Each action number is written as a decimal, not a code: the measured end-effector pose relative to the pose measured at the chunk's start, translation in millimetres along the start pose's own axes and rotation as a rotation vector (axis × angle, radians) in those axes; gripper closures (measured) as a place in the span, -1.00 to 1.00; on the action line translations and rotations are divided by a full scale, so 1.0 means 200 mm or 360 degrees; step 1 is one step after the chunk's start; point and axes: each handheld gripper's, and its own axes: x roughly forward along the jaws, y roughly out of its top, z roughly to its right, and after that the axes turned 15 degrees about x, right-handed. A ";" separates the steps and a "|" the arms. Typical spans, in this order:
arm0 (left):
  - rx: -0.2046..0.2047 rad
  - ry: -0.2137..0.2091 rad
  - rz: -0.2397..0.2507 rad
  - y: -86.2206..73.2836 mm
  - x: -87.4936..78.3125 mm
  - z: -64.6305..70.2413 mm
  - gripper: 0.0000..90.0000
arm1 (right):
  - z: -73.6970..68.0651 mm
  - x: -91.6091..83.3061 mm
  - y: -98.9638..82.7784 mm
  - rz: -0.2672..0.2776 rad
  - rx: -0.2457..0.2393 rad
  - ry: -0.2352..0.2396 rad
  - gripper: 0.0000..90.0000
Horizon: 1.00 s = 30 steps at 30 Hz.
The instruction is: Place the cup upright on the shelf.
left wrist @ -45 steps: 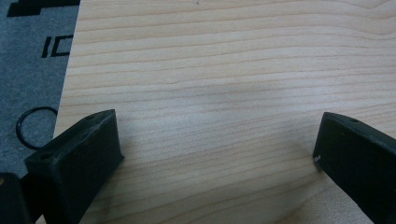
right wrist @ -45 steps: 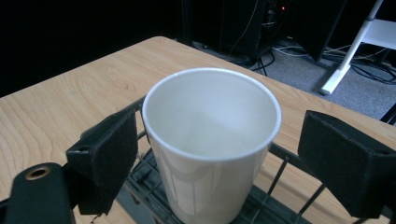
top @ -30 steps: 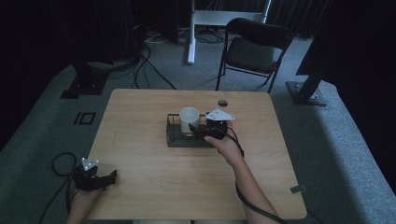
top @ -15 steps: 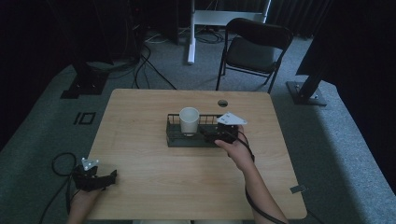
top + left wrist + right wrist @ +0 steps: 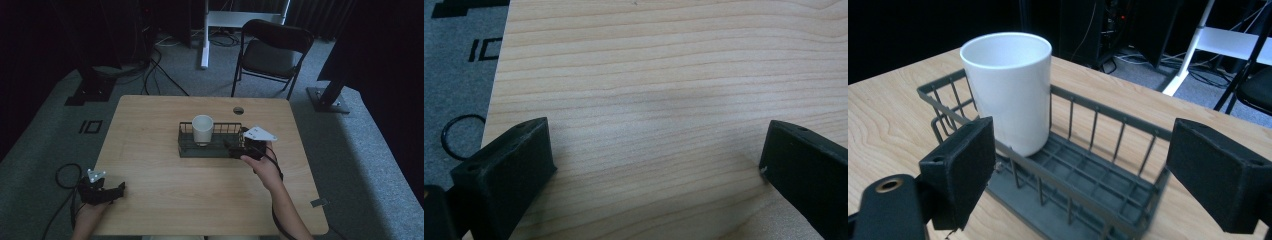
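A white cup (image 5: pixel 202 129) (image 5: pixel 1009 87) stands upright in the left half of a dark wire basket (image 5: pixel 210 149) (image 5: pixel 1083 175) at the middle of the wooden table (image 5: pixel 200 190). My right gripper (image 5: pixel 235 146) (image 5: pixel 1083 180) is open at the basket's right end, its jaws spread wide with nothing between them but the basket's near corner. My left gripper (image 5: pixel 117 190) (image 5: pixel 654 160) rests open at the table's near left edge, over bare wood.
A small round hole (image 5: pixel 238 110) sits in the tabletop behind the basket. Behind the table stand a black folding chair (image 5: pixel 272 50) and a white stand (image 5: pixel 205 30). Cables lie on the grey carpet (image 5: pixel 45 150) at the left.
My right gripper has drawn back to the right, away from the cup and toward the basket's right end. The cup stays standing in the basket. The left gripper has not moved.
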 end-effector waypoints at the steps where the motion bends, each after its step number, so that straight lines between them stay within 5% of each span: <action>1: 0.0000 0.0000 0.0000 0.00 0.00 0.00 -0.98 | 0.01 -0.01 -0.01 -0.0007 0.0001 -0.0001 -0.73; 30: -0.0001 0.0000 0.0000 0.00 0.00 0.00 -0.98 | 0.20 -0.16 -0.27 -0.0092 0.0095 -0.0112 -0.73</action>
